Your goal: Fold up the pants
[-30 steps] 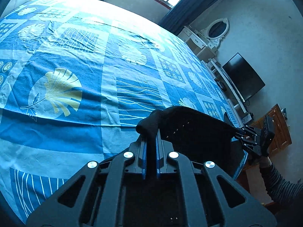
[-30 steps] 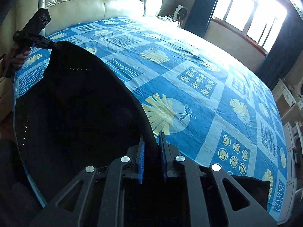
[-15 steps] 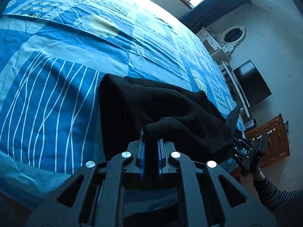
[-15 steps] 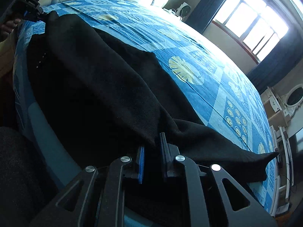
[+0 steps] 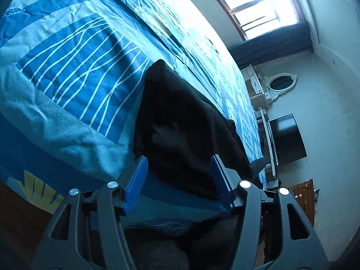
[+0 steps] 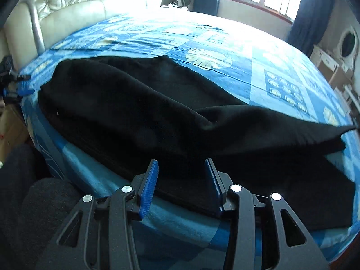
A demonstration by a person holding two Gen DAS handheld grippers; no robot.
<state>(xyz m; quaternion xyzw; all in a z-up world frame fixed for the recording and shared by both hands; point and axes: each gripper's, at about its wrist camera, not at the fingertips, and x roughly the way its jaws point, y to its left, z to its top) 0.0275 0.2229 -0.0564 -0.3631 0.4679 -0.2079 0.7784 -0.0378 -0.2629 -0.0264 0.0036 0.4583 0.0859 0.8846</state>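
Note:
The black pants (image 6: pixel 157 112) lie along the near edge of the bed, one leg folded loosely over the other, with a leg end reaching far right (image 6: pixel 326 135). My right gripper (image 6: pixel 181 164) is open and empty just above the pants' near edge. In the left wrist view the pants (image 5: pixel 180 123) lie ahead, and my left gripper (image 5: pixel 178 159) is open and empty at their near end. The left gripper also shows at the far left of the right wrist view (image 6: pixel 20 85).
The bed has a blue patterned cover (image 6: pixel 225 45) and a cream tufted headboard (image 6: pixel 78 6). A television (image 5: pixel 288 139), a white dresser with an oval mirror (image 5: pixel 281 85) and a wooden cabinet (image 5: pixel 303 198) stand past the foot of the bed. A window (image 5: pixel 258 6) is beyond.
Both grippers have let go of the pants and opened. The pants, held up a second ago, now lie on the bed edge. Both grippers have pulled back and down.

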